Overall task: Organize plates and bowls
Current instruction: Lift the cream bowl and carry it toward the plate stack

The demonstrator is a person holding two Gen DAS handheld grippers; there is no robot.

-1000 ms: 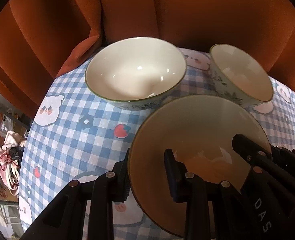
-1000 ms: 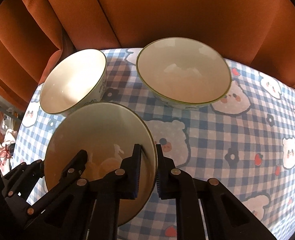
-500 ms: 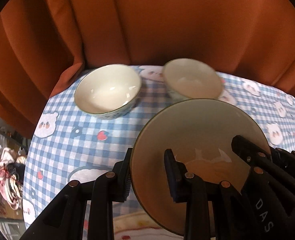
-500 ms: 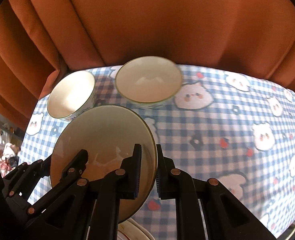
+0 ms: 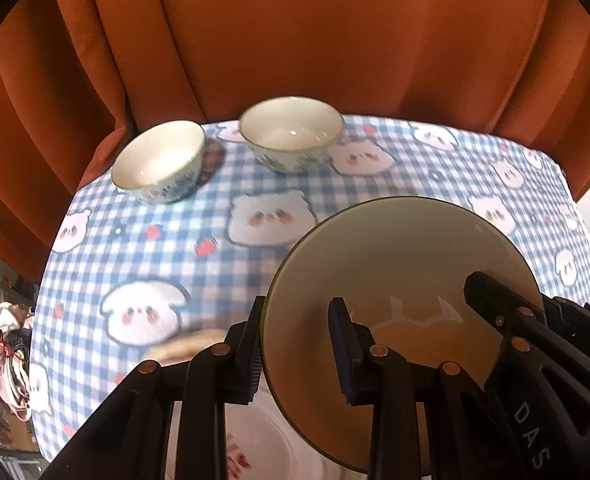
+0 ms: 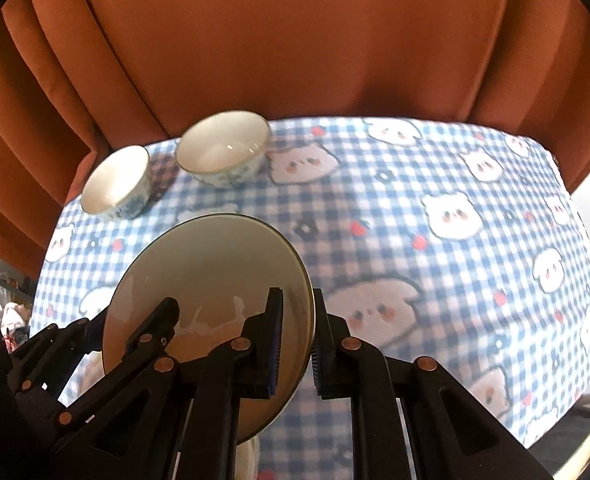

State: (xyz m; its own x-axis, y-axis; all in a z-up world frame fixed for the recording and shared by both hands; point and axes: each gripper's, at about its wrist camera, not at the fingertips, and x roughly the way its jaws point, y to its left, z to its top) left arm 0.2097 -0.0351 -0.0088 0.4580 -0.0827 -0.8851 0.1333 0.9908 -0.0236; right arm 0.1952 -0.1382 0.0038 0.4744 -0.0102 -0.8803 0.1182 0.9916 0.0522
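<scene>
A cream bowl (image 5: 395, 272) with a dark rim hangs tilted above the table, carried by both grippers. My left gripper (image 5: 295, 320) is shut on its left rim, one pad inside and one outside. My right gripper (image 6: 297, 296) is shut on the opposite rim of the same bowl (image 6: 215, 272). Each wrist view also shows the other gripper's fingers (image 5: 491, 300) (image 6: 163, 320) reaching into the bowl. Two patterned bowls stand at the table's far left: a small one (image 5: 159, 160) (image 6: 115, 184) and a wider one (image 5: 291, 132) (image 6: 223, 148).
A blue checked tablecloth (image 5: 175, 248) with bear prints covers the table. Orange curtains (image 5: 295, 40) hang right behind its far edge. Below the grippers a white plate (image 5: 263, 440) with red marks shows at the near edge. Clutter lies beyond the left table edge.
Both grippers have drawn back and upward with the cream bowl, and the view has swung right. The two standing bowls now look smaller and farther away. The white plate has come into view below.
</scene>
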